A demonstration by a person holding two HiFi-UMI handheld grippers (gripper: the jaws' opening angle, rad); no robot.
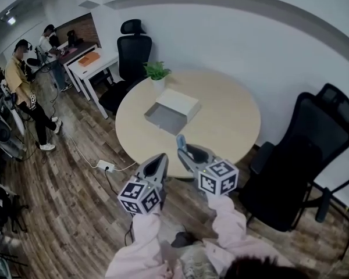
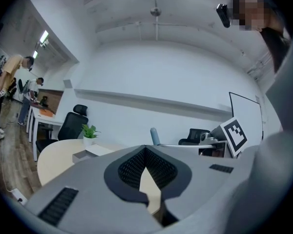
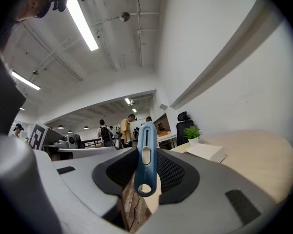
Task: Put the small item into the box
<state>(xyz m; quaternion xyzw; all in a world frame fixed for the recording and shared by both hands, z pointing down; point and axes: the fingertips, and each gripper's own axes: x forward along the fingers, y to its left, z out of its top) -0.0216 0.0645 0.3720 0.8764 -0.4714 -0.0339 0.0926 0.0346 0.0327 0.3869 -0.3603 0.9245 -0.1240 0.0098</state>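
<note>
On the round pale wood table [image 1: 232,121] lies an open grey box [image 1: 164,120], its white lid [image 1: 179,103] leaning against its far side. Both grippers hover level over the table's near edge. My right gripper [image 1: 184,150] is shut on a small blue item [image 1: 181,142] that stands up between the pads. In the right gripper view the small blue item [image 3: 146,143], with a slider and a hole, sits in the right gripper [image 3: 146,161], and the box [image 3: 206,151] is ahead to the right. My left gripper [image 1: 161,159] [image 2: 145,149] is shut and holds nothing.
A small potted plant [image 1: 157,72] stands at the table's far edge. One black office chair [image 1: 134,52] is behind the table, another [image 1: 305,156] to its right. A power strip [image 1: 104,166] and its cable lie on the floor at left. People [image 1: 24,89] stand by desks far left.
</note>
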